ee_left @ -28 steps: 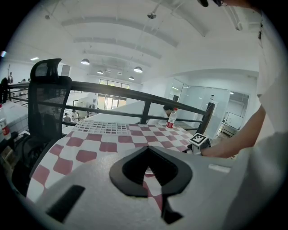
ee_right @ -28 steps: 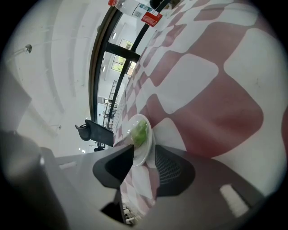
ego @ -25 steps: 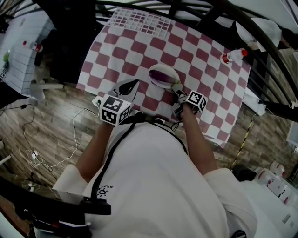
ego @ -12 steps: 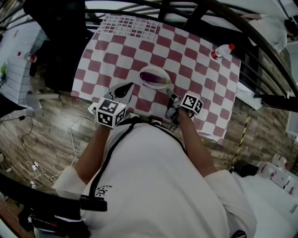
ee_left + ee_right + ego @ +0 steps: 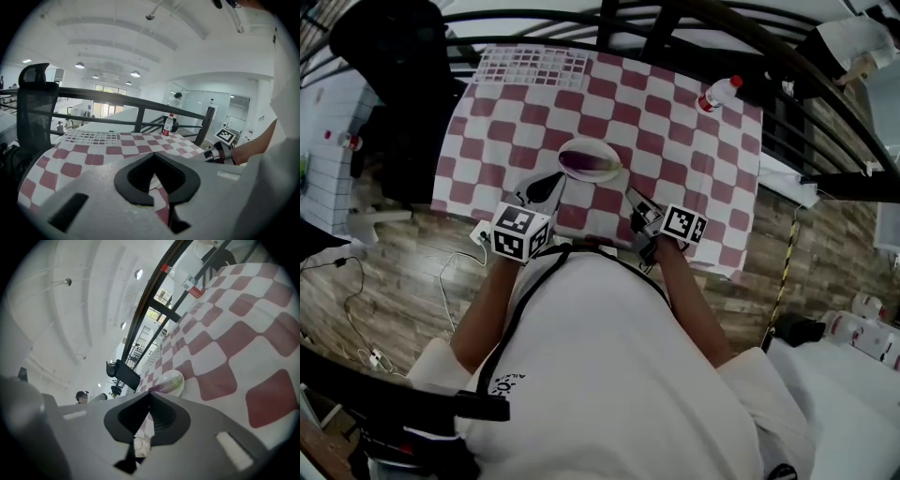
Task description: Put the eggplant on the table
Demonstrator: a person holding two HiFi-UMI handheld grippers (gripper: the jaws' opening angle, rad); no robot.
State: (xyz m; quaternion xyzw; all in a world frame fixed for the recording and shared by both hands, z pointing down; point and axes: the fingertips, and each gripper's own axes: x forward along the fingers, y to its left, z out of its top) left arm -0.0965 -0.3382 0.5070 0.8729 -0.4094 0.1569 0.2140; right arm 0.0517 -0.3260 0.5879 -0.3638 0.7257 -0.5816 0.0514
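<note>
A purple eggplant (image 5: 592, 165) with a green end lies in a white plate (image 5: 571, 150) on the red-and-white checked table (image 5: 684, 141). My right gripper (image 5: 630, 194) hovers near the table's front edge, to the right of the plate and apart from it. Its jaws have just been closing and now meet with nothing between them (image 5: 150, 393). The right gripper view shows the plate and eggplant (image 5: 169, 382) ahead. My left gripper (image 5: 551, 181) sits just left of the plate, near the front edge, also shut and empty (image 5: 152, 157).
A plastic bottle (image 5: 719, 92) with a red cap stands at the far right of the table. A white grid mat (image 5: 530, 64) lies at the far left corner. Black railings (image 5: 581, 21) run behind the table, with a black chair (image 5: 394, 47) at the left. Cables (image 5: 356, 309) trail on the wooden floor.
My right gripper has drawn back from the plate toward the front edge, risen, and shut. The eggplant stays in the plate. The left gripper has shifted a little.
</note>
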